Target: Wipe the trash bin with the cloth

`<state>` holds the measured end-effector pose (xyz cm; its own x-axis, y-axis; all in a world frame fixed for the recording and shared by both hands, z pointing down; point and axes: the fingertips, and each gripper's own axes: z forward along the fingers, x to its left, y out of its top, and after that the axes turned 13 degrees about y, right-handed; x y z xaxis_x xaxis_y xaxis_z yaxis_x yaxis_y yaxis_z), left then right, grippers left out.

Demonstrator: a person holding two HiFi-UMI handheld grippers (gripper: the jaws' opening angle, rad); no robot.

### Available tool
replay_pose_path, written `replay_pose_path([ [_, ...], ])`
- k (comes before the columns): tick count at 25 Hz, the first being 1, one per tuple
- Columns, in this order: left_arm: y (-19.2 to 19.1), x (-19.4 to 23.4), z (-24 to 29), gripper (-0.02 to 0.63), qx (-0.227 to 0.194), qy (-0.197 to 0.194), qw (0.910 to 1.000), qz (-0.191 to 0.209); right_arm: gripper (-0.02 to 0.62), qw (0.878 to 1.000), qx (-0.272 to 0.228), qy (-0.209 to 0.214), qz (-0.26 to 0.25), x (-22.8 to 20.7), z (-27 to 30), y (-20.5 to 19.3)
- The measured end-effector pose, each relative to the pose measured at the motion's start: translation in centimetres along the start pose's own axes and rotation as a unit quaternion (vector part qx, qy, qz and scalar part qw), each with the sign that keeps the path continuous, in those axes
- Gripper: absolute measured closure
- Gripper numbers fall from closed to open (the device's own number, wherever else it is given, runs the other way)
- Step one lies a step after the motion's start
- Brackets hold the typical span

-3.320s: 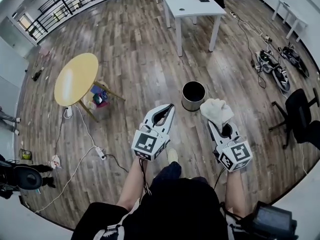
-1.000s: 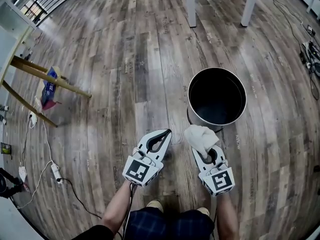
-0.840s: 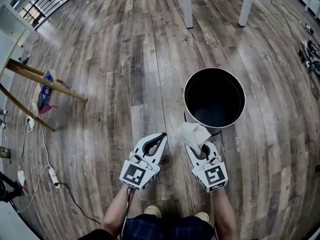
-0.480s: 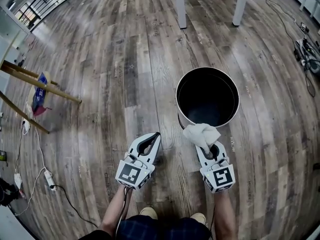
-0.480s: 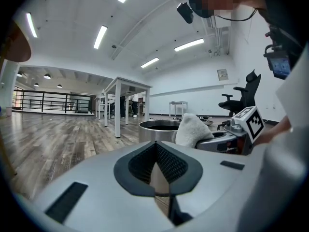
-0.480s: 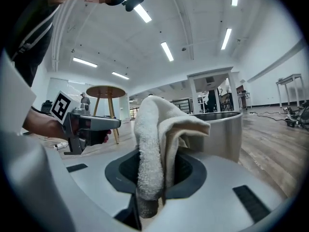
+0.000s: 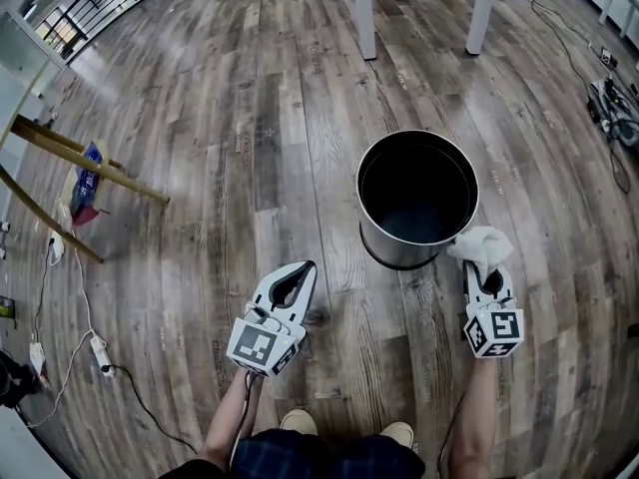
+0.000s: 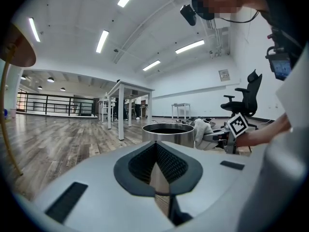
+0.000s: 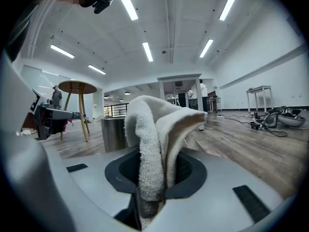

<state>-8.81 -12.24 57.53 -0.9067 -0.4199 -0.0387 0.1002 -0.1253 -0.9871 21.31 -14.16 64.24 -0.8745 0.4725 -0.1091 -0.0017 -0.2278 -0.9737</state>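
Note:
A round steel trash bin (image 7: pixel 417 200) with a dark inside stands upright on the wood floor. My right gripper (image 7: pixel 483 265) is low at the bin's right side, shut on a white terry cloth (image 7: pixel 481 244) that lies against or very near the bin's wall. In the right gripper view the cloth (image 9: pixel 154 139) bulges out of the shut jaws, and the bin (image 9: pixel 113 132) stands just left of it. My left gripper (image 7: pixel 303 270) is shut and empty, left of and nearer than the bin. In the left gripper view the bin (image 8: pixel 169 132) is straight ahead, with the cloth (image 8: pixel 202 129) to its right.
Wooden legs (image 7: pixel 85 166) of a round yellow table (image 9: pixel 77 87) and a blue bag (image 7: pixel 84 184) are at the left. White table legs (image 7: pixel 363 13) stand beyond the bin. A power strip (image 7: pixel 100 351) with cables lies at lower left. My feet (image 7: pixel 300 423) are below the grippers.
My right gripper has carried the cloth from the bin's near side round to its right side. The left gripper has barely moved.

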Motion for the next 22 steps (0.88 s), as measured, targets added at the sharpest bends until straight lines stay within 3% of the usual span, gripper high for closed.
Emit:
replay_pose_path([
  [3,0.0,0.1,-0.2,0.606,0.0,0.001,1.0,0.0,0.509,1.0,0.006,-0.005,-0.012,-0.4,-0.2,0.3],
  [7,-0.2,0.1,-0.3,0.606,-0.001,0.002,1.0,-0.001,0.509,0.999,-0.002,0.024,-0.046,3.8,-2.2,1.6],
  [12,-0.8,0.2,-0.4,0.606,0.002,0.004,1.0,-0.005,0.509,0.994,0.003,0.091,-0.067,12.4,-3.8,0.8],
  [17,-1.0,0.4,-0.6,0.606,0.001,0.002,1.0,-0.007,0.509,0.982,-0.012,0.174,-0.067,20.4,-0.9,0.5],
  [22,-0.8,0.3,-0.9,0.606,-0.002,-0.003,1.0,-0.006,0.509,0.973,0.011,0.222,-0.067,23.8,4.6,-0.3],
])
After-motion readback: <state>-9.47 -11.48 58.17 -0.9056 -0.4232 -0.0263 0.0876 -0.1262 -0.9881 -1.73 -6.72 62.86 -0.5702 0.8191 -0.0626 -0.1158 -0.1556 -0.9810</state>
